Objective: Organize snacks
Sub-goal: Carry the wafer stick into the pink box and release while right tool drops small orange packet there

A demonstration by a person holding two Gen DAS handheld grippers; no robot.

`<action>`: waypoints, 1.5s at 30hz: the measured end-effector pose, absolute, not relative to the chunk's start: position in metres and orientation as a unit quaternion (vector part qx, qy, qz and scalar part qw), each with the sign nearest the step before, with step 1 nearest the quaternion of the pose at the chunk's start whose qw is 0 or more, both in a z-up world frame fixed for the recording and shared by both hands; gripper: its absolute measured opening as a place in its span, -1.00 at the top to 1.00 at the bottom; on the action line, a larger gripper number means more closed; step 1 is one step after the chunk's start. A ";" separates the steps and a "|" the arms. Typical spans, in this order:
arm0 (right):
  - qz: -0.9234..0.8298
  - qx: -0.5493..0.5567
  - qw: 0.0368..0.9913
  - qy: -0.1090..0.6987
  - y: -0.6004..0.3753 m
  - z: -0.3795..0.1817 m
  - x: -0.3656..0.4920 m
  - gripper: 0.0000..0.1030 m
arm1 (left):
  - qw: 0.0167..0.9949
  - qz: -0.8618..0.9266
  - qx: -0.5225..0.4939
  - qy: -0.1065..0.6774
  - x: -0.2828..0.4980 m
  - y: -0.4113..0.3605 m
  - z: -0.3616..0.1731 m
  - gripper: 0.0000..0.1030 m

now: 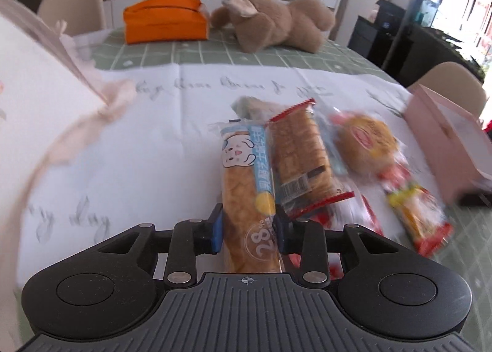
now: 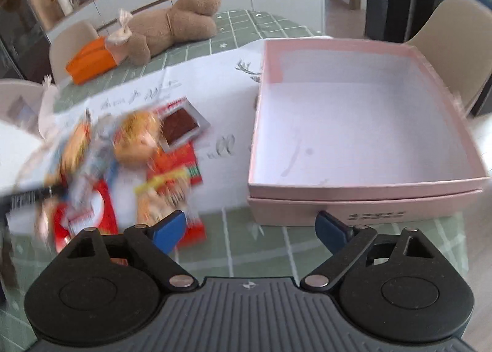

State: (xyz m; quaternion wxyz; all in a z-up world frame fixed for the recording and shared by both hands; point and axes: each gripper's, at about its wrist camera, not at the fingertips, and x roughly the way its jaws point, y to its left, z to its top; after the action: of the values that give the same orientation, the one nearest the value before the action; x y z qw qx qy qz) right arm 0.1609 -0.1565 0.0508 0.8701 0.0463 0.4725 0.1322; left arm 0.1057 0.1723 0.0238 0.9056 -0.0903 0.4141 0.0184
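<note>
My left gripper [image 1: 249, 226] is shut on a long bread roll in a blue-and-clear wrapper [image 1: 243, 179], gripped near its lower end. Beside it lie a red-edged cracker pack [image 1: 298, 155], a round bun in a clear wrapper [image 1: 366, 142] and a red-and-yellow packet [image 1: 421, 216]. My right gripper [image 2: 252, 226] stands open with nothing between its fingers, over the green cloth just in front of the open pink box [image 2: 363, 192]. The box's white inside holds nothing. The blurred snack pile [image 2: 138, 152] lies left of the box, with a dark brown packet [image 2: 181, 127] at its back.
A brown plush toy [image 1: 276, 22] and an orange pouch [image 1: 166, 19] lie at the far side of the table. A white ribbon-trimmed object [image 1: 37, 99] fills the left. The pink box's corner [image 1: 446, 142] is at the right. Beige chairs [image 2: 455, 19] stand around the table.
</note>
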 end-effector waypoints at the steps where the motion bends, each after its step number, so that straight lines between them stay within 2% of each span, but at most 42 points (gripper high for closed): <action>1: 0.134 0.048 0.870 0.472 -0.152 0.049 0.170 -0.79 | 0.905 0.017 -0.095 0.413 0.099 0.170 0.023 0.29; 7: 0.192 0.024 0.848 0.493 -0.101 0.040 0.175 -0.61 | 0.894 0.001 -0.138 0.426 0.068 0.157 0.024 0.30; 10: 0.200 -0.055 0.848 0.487 -0.077 0.030 0.154 -0.27 | 0.889 -0.010 -0.140 0.436 0.056 0.145 0.026 0.30; 17: 0.178 -0.052 0.852 0.490 -0.119 0.030 0.120 -0.22 | 0.892 -0.038 -0.119 0.434 0.028 0.122 0.042 0.30; 25: 0.142 -0.066 0.866 0.476 -0.172 0.038 0.077 -0.26 | 0.876 -0.078 -0.107 0.465 0.001 0.086 0.039 0.31; 35: 0.269 -0.068 0.839 0.469 -0.105 0.026 0.036 -0.27 | 0.875 -0.023 -0.099 0.473 -0.003 0.096 0.046 0.31; 36: 0.273 -0.074 0.837 0.468 -0.098 0.022 0.037 -0.22 | 0.876 -0.026 -0.097 0.472 -0.005 0.094 0.048 0.31; 37: 0.269 -0.088 0.844 0.455 -0.092 0.021 0.035 -0.03 | 0.876 -0.028 -0.096 0.472 -0.007 0.092 0.049 0.31; 38: 0.270 -0.101 0.845 0.451 -0.088 0.022 0.033 0.34 | 0.876 -0.032 -0.095 0.472 -0.008 0.089 0.050 0.31; 45: 0.240 -0.094 0.846 0.466 -0.133 0.028 0.015 0.41 | 0.868 -0.091 -0.083 0.481 -0.015 0.051 0.047 0.31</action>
State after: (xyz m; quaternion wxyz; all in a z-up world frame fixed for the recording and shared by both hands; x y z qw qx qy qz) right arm 0.0147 -0.1330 0.0275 0.8461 -0.0943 0.4664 0.2401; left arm -0.0149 0.0507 0.0474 0.8681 -0.0826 0.4809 -0.0908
